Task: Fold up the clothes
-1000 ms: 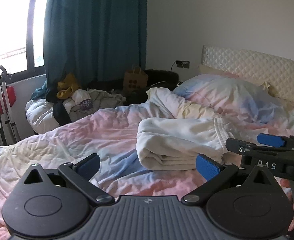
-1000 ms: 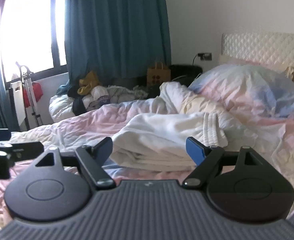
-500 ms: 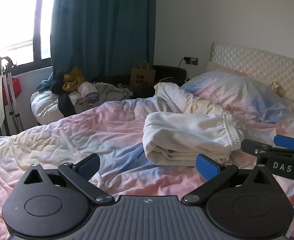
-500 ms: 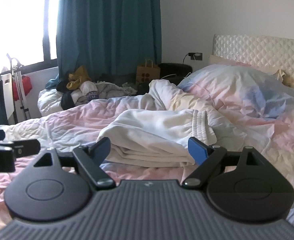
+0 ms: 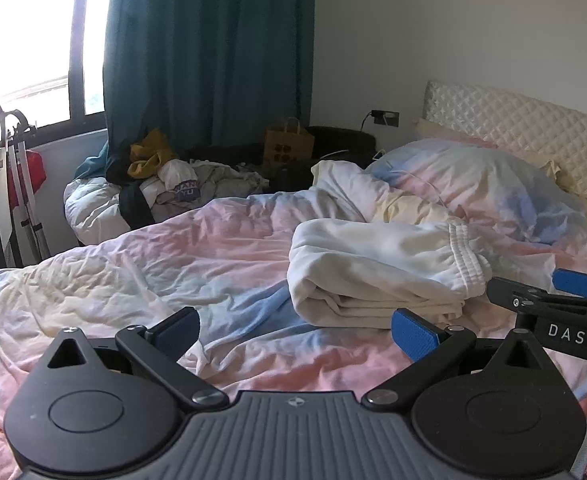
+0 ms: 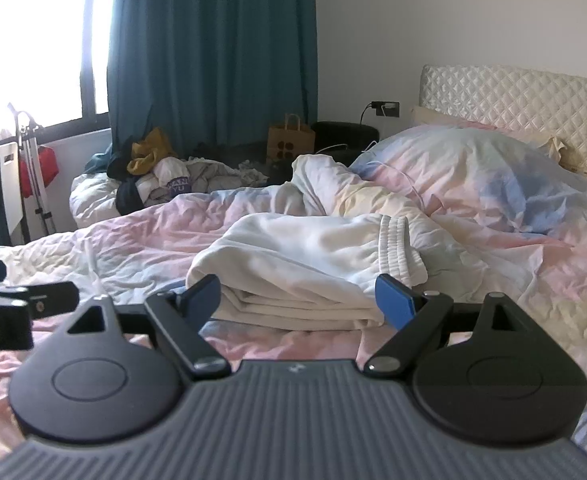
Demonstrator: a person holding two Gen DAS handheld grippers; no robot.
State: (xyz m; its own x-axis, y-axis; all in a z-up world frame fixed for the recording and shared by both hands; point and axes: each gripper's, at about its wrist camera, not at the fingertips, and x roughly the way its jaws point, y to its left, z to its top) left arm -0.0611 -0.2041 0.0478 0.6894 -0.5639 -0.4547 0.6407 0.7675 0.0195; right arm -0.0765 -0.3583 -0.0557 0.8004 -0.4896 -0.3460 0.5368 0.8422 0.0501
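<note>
Folded garment (image 6: 305, 264) just beyond right hand-held gripper (image 6: 297, 300) — fingers spread, empty.

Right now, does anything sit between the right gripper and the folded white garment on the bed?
Nothing visible does. The right gripper is open, facing the folded white garment with only bare duvet between them. The left gripper, also open, hangs off to the side.
</note>
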